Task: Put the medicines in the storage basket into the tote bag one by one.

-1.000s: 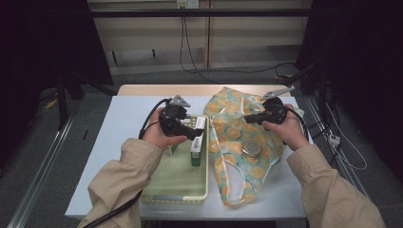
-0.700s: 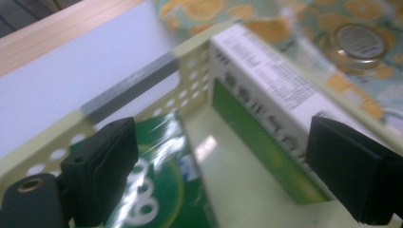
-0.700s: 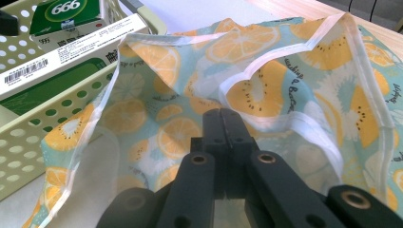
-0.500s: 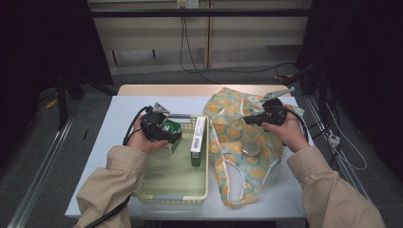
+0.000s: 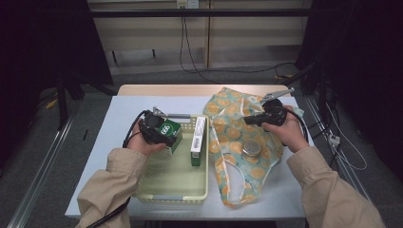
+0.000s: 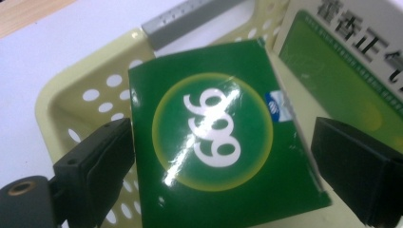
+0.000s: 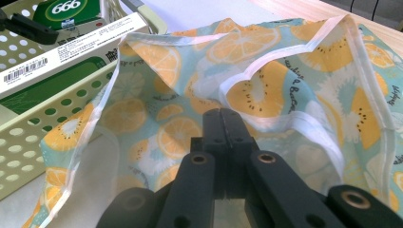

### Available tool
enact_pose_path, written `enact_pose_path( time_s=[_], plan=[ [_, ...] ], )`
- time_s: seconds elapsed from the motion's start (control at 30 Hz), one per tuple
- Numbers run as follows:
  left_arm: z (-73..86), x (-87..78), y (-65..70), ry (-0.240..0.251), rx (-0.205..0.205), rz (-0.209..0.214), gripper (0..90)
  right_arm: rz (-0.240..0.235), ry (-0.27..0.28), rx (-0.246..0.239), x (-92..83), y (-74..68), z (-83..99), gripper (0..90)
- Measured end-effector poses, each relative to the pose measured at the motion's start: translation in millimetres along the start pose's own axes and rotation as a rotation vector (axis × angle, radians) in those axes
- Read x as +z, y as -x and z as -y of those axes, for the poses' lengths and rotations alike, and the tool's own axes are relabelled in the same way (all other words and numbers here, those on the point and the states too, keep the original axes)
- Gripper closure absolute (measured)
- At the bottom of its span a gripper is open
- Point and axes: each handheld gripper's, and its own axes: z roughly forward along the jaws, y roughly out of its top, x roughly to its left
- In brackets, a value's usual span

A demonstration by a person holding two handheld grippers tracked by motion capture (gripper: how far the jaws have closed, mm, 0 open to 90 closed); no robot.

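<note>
lowering into the basket [image 5: 142,194] — left gripper [image 6: 223,156], earlier at the white box [image 5: 198,141], now clamps the green box [image 6: 216,142]; right gripper [image 7: 223,124] pinched shut on the fruit-print bag [image 7: 266,90] — packing likely next.

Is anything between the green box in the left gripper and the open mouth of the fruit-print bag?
Yes. The white and green carton, standing on edge in the basket, sits between the green box and the fruit-print bag. The left gripper would have to lift over it.
</note>
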Motion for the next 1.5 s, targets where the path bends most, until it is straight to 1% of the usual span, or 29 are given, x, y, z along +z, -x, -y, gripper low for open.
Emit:
enact_pose_path(
  time_s=[0.07,0.1,0.2,0.23,0.27,0.43,0.47,0.53,0.57,0.6,0.63,0.67,0.7,0.73,0.8,0.9,1.07,1.2,1.27,1.3,1.4,1.5],
  plan=[
    [1.3,1.4,-0.4,-0.019,0.003,-0.009,7.2,-0.001,0.000,0.000,0.5,0.0,0.1,90.0],
    [1.6,1.5,-0.6,-0.027,-0.003,-0.002,7.0,-0.001,-0.001,-0.001,0.7,0.1,0.2,90.0],
    [1.7,1.2,-0.1,-0.031,-0.014,-0.006,8.3,0.001,-0.003,0.000,1.3,0.0,0.2,90.0],
    [1.6,1.1,0.2,-0.029,-0.030,-0.010,9.1,0.001,-0.003,-0.001,1.4,0.0,0.2,90.0],
    [1.2,0.2,-0.5,-0.039,-0.032,-0.008,10.0,0.000,-0.004,0.000,1.6,0.0,0.2,90.0],
    [0.9,-2.0,0.3,-0.040,-0.058,-0.017,13.2,0.000,-0.004,0.000,2.1,-0.4,0.0,90.0],
    [0.6,-2.4,0.5,-0.040,-0.065,-0.015,14.0,0.000,-0.004,-0.001,2.3,-0.5,0.0,90.0],
    [0.1,-4.0,0.7,-0.039,-0.063,-0.011,15.6,0.000,-0.004,-0.001,2.3,-0.5,0.0,90.0],
    [-0.1,-4.5,1.2,-0.032,-0.069,-0.002,15.9,0.000,-0.004,-0.001,2.2,-0.5,0.1,90.0],
    [-0.4,-5.7,1.2,-0.026,-0.080,0.019,16.2,0.000,-0.005,-0.001,2.1,-0.5,0.2,90.0],
    [-0.9,-6.6,1.7,-0.025,-0.087,0.028,16.5,0.000,-0.004,0.000,1.8,-0.5,0.4,90.0],
    [-2.0,-8.0,1.9,-0.030,-0.080,0.035,16.6,-0.001,-0.003,-0.001,1.6,-0.3,0.5,90.0],
    [-3.2,-9.2,3.4,-0.027,-0.082,0.039,16.7,0.000,-0.003,-0.002,1.4,-0.2,0.6,90.0],
    [-4.7,-11.2,4.2,-0.027,-0.077,0.038,16.8,0.001,-0.003,-0.002,1.2,-0.1,0.8,90.0],
    [-8.0,-15.8,5.1,-0.011,-0.089,0.054,17.0,0.001,-0.002,-0.002,0.5,-0.1,0.7,90.0],
    [-13.2,-25.9,5.2,0.011,-0.096,0.075,17.2,0.001,-0.001,0.000,-0.3,-0.4,0.5,90.0],
    [-21.7,-45.5,6.7,0.020,-0.078,0.075,17.7,0.000,0.002,-0.001,-0.4,-0.9,0.4,90.0],
    [-27.9,-65.1,3.7,0.056,-0.082,0.080,17.8,0.001,0.004,0.001,-0.5,-1.0,0.6,90.0],
    [-29.8,-70.9,3.2,0.057,-0.077,0.085,17.9,0.000,0.006,0.000,-0.8,-1.3,0.1,90.0],
    [-31.3,-73.2,3.9,0.061,-0.081,0.089,17.9,0.000,0.005,-0.001,-0.8,-1.6,-0.1,90.0],
    [-35.7,-77.6,6.0,0.072,-0.073,0.098,18.1,-0.001,0.004,-0.003,-0.8,-1.8,-0.3,90.0],
    [-42.1,-80.5,11.6,0.104,-0.081,0.136,18.1,0.001,0.005,-0.001,-1.8,-1.5,-0.3,90.0]
  ],
)
